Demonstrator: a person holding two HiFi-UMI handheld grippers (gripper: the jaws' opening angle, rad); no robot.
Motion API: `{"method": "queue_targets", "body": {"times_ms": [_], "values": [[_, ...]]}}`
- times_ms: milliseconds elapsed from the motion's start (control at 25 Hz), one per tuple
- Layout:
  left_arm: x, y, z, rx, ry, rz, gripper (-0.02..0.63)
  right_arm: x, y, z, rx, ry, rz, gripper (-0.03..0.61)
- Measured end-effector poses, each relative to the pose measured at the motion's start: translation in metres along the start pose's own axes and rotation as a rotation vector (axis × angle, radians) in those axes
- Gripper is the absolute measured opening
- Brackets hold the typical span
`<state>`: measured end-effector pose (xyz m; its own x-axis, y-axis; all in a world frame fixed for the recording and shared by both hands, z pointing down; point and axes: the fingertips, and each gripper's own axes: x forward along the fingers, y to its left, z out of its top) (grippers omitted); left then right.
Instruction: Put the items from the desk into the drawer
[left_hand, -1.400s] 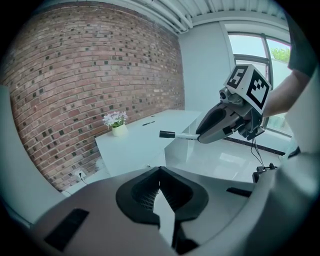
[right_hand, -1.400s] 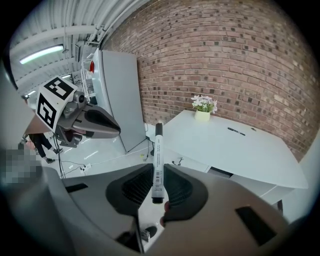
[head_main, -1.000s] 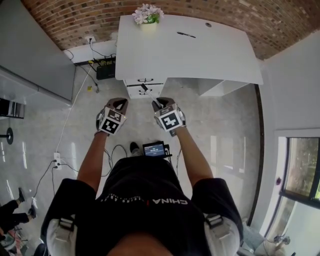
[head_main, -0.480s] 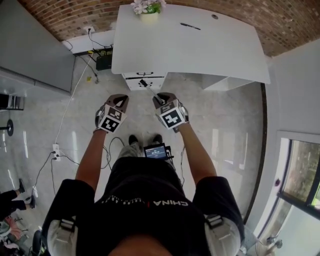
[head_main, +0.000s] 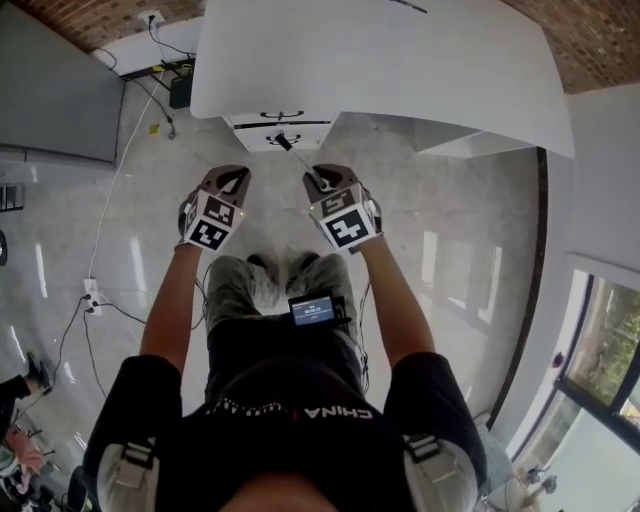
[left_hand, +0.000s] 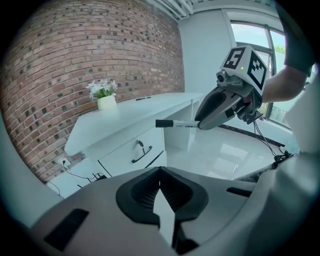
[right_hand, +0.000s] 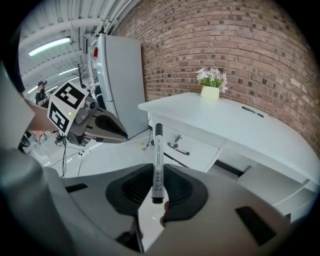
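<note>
In the right gripper view a black-capped white marker (right_hand: 157, 160) stands up between the pads, and my right gripper (right_hand: 159, 200) is shut on it. From the head view the marker (head_main: 293, 152) points at the white drawer unit (head_main: 262, 136) under the desk (head_main: 400, 60). Both drawer fronts (right_hand: 192, 149) look closed. My left gripper (head_main: 232, 178) hangs level with the right gripper (head_main: 318, 180), a hand's width to its left. Its jaws meet with nothing between them. A second pen (right_hand: 252, 111) lies on the desktop, far from both grippers.
A potted flower (left_hand: 105, 97) stands at the desk's back edge by the brick wall. Cables and a power strip (head_main: 90, 295) lie on the floor at left, beside a grey cabinet (head_main: 50, 100). A small screen (head_main: 312, 310) hangs at the person's waist.
Both grippers have sunk toward the floor, side by side, with the marker still in the right one. The desk has slid up in the head view and the person's legs now show.
</note>
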<state>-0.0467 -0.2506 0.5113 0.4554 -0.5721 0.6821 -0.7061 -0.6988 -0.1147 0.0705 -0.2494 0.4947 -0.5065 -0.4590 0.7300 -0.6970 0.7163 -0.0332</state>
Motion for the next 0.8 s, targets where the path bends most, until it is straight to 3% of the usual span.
{"method": "queue_targets", "body": {"times_ms": [360,800], "values": [[0.12,0.005,-0.081,0.049,-0.048,0.04,0.012,0.117,-0.028,-0.073,-0.098,-0.063,-0.047,0.075],[0.216,0.005,-0.165,0.08,-0.123,0.077,0.012,0.223,-0.038,-0.146,-0.146,-0.135,-0.051,0.075]]}}
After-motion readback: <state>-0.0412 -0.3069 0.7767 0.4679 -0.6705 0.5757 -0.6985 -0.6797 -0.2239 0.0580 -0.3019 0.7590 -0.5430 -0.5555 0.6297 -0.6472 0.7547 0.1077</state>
